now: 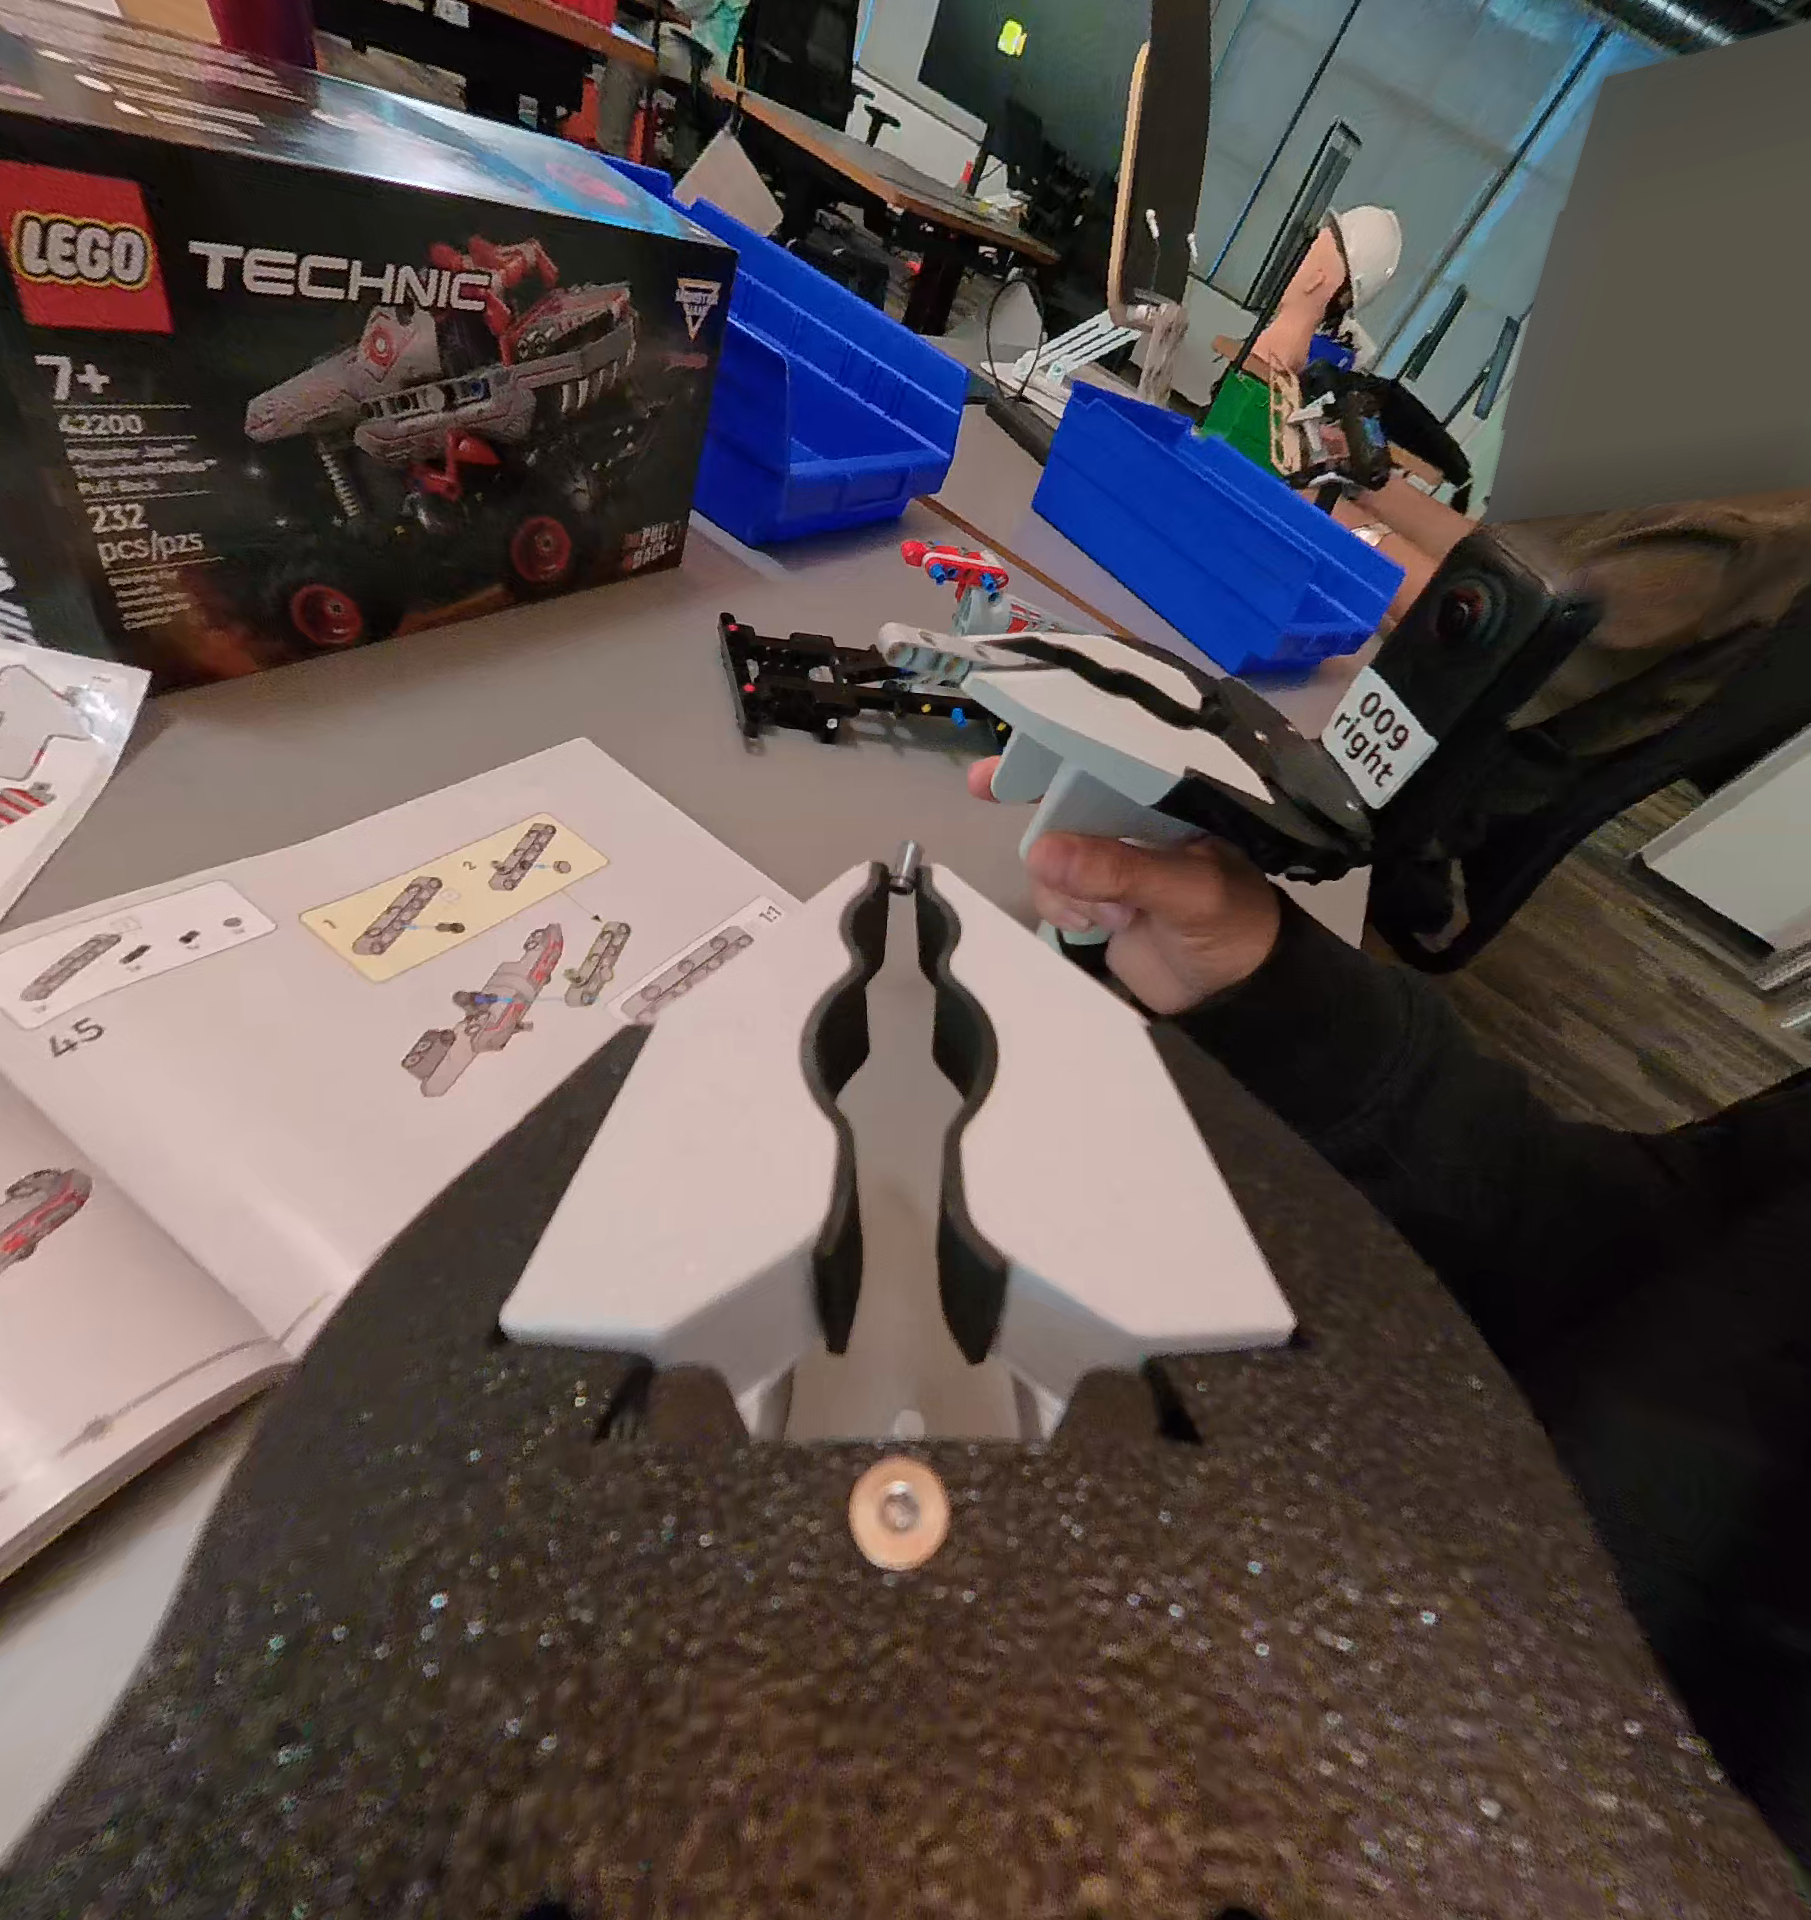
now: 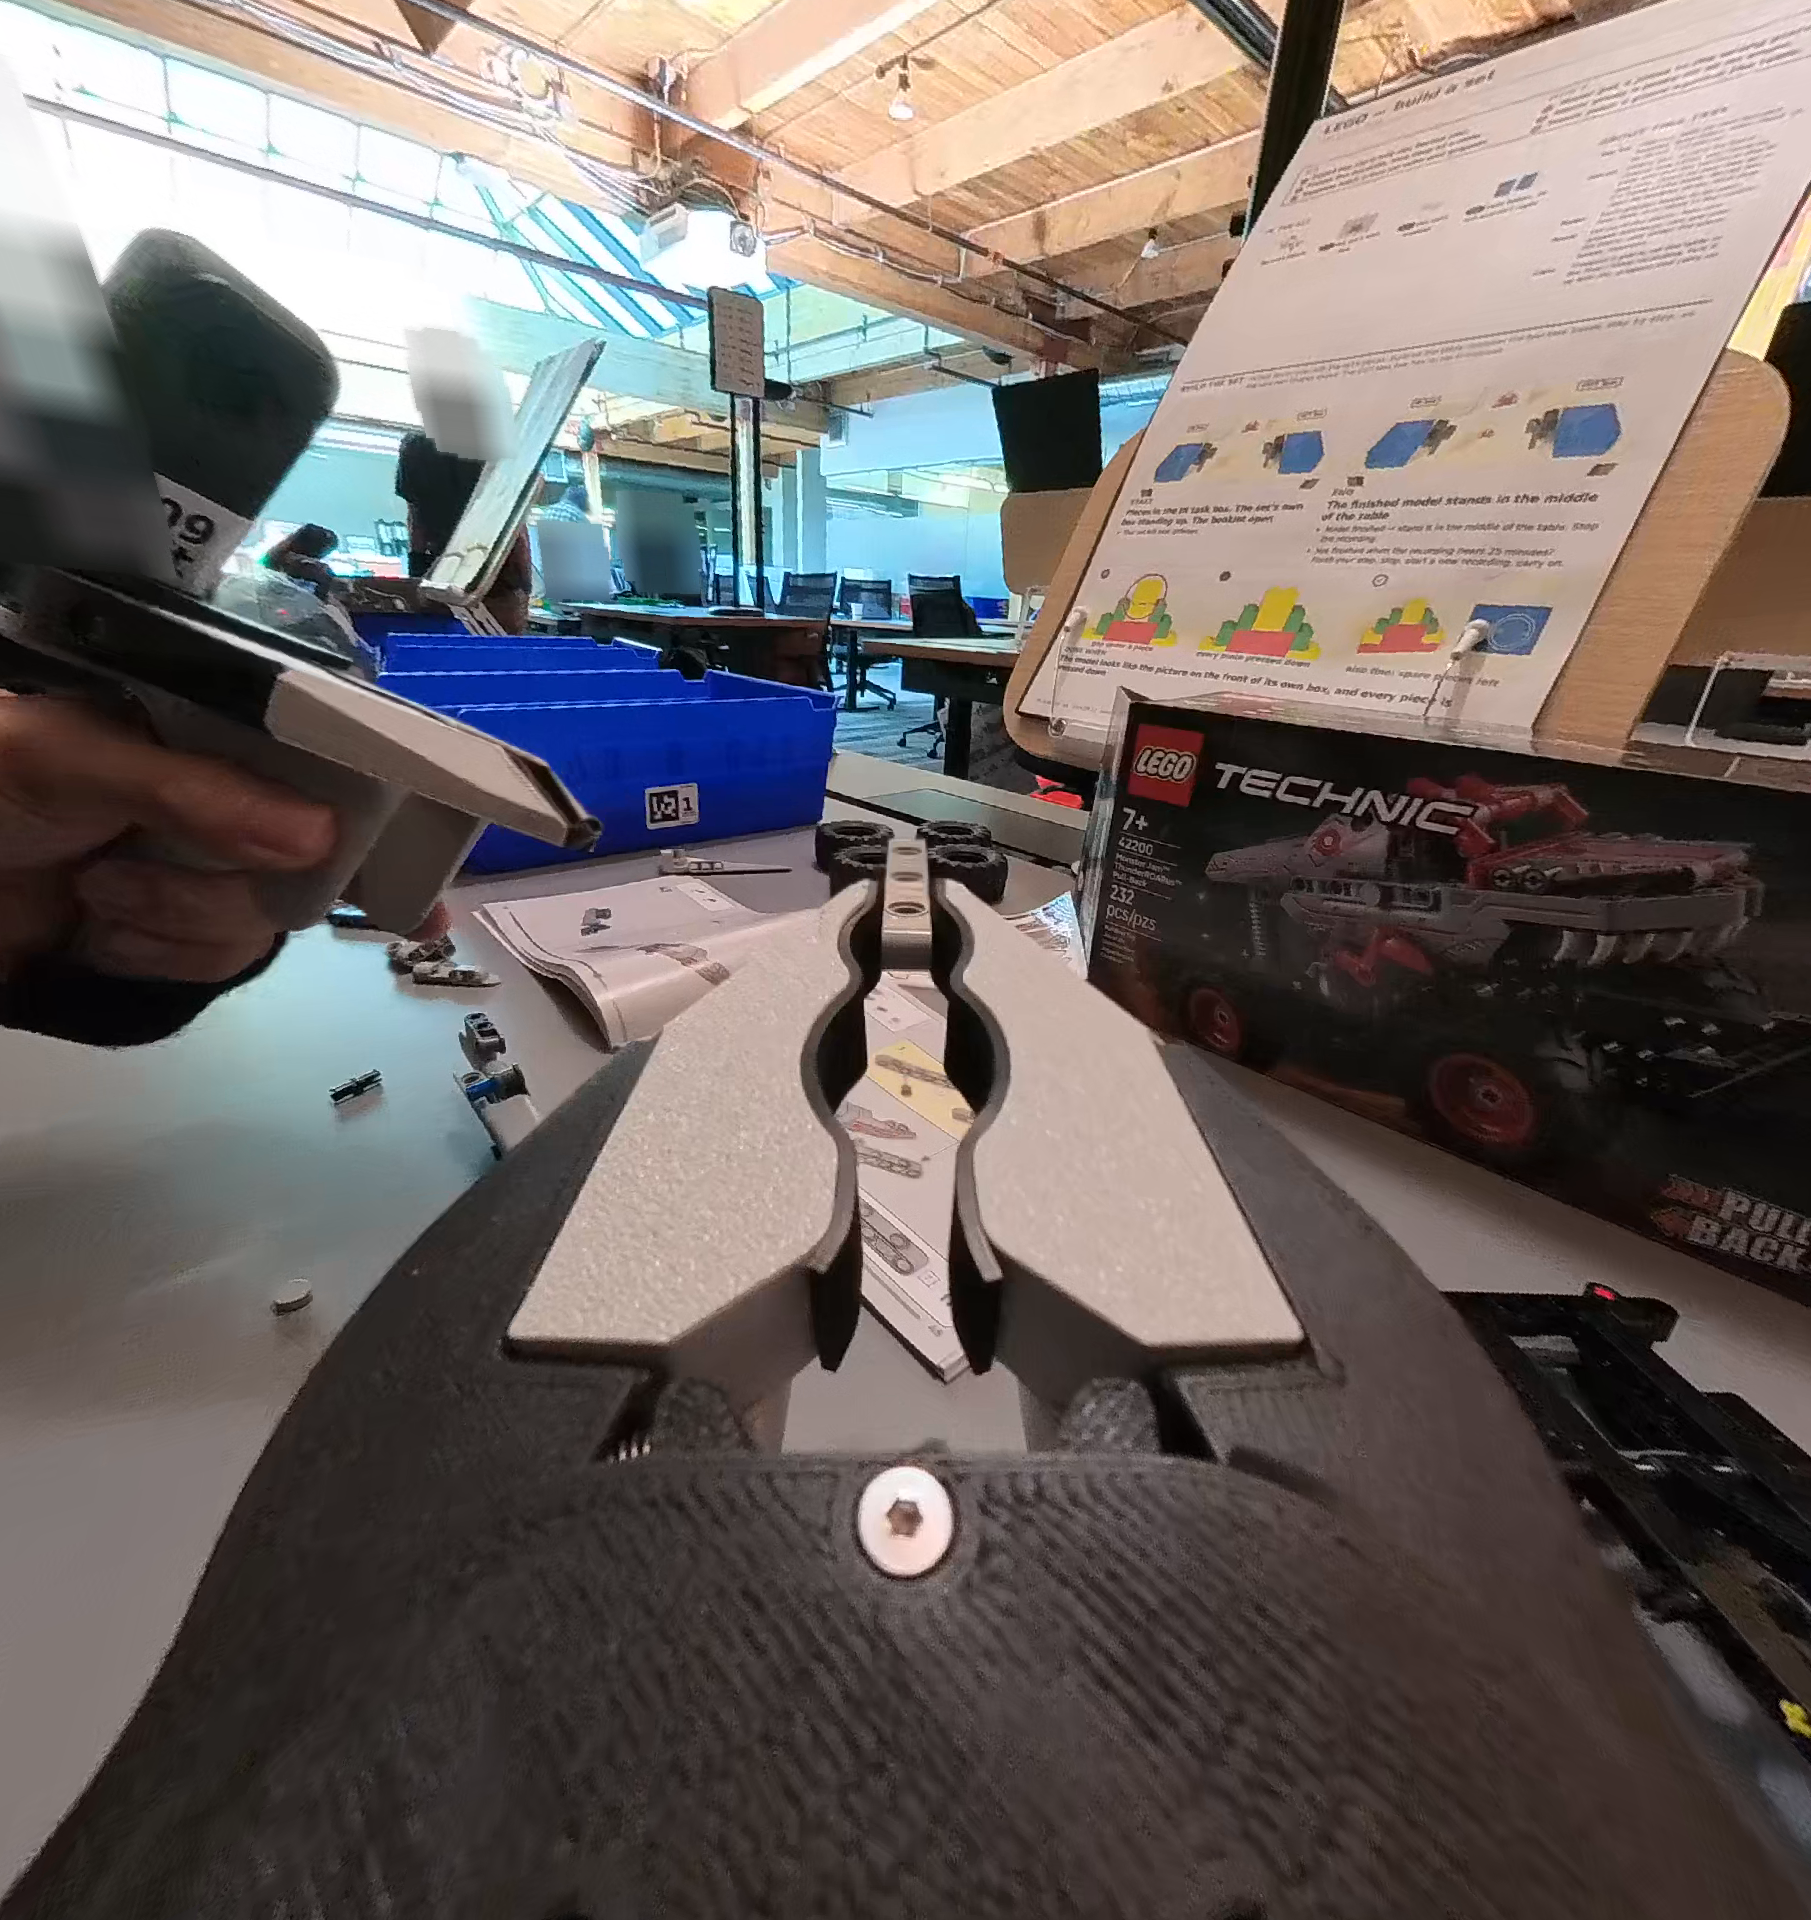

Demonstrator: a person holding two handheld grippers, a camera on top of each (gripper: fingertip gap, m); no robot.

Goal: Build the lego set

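My left gripper [image 1: 903, 883] is shut on a small dark grey pin [image 1: 903, 862] that sticks out of its tips, held above the open instruction booklet [image 1: 361, 987]. It also shows in the right wrist view [image 2: 581, 826], held in a hand at the left. My right gripper [image 2: 906, 904] is shut on a light grey holed beam [image 2: 906, 878] that stands up between its tips. In the left wrist view the right gripper [image 1: 948, 657] holds that beam [image 1: 916, 646] over a black chassis frame [image 1: 807, 681]. The two grippers are apart.
The set's box [image 1: 340, 416] stands at the back left, with blue bins [image 1: 828, 395] beside it. A red and grey sub-assembly [image 1: 958, 566] lies behind the chassis. Black tyres [image 2: 911, 844], loose small pieces [image 2: 485, 1039] and a sticker sheet [image 1: 7, 748] lie on the grey table [image 1: 568, 707]. There is about 9 cm between the tips of the two grippers.
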